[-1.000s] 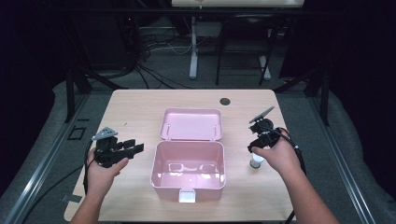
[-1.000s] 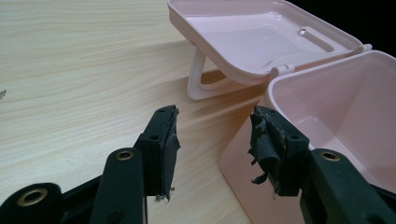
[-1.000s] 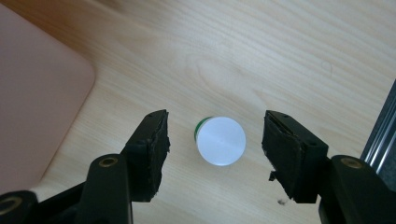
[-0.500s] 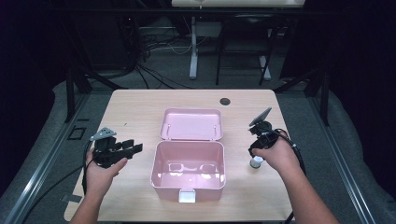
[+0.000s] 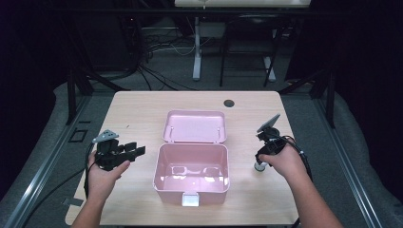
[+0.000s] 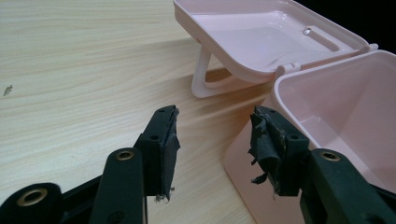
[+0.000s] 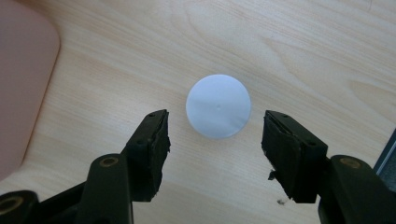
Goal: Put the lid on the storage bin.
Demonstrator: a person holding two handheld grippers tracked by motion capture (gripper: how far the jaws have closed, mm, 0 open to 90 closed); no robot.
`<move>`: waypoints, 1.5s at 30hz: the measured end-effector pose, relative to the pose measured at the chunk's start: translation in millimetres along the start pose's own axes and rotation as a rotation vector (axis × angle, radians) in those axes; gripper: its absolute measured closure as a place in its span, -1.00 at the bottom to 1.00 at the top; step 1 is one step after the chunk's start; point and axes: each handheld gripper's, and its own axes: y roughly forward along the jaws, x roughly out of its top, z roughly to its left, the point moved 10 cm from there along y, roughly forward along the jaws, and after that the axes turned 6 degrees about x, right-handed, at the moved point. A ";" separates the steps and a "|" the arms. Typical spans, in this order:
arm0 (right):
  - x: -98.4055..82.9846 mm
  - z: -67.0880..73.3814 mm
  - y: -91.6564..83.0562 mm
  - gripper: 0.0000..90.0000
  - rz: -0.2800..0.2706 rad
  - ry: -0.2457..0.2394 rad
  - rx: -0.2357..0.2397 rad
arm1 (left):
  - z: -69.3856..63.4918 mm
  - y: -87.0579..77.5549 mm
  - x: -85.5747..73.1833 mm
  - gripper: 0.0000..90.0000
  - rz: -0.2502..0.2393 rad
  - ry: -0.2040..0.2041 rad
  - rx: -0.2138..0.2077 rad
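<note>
With right gripper (image 7: 215, 133) spread wide above white bottle cap (image 7: 218, 106), frame centre, right of pink box (image 5: 192, 173): descend straight, centre cap between pads, close gently to avoid tipping. Left gripper (image 6: 212, 133) open, empty, lower frame beside box wall.

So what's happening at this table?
A person holds a hand-held gripper in each hand at a wooden table. The right hand-held gripper hangs open right above a small white bottle, not gripping it yet. The left hand-held gripper waits open beside an open pink box, whose lid lies flipped back.
</note>
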 end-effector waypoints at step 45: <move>3.6 -3.5 35.5 0.11 0.084 0.016 0.020 | 1.9 -0.1 0.0 0.13 -0.006 -0.013 -0.007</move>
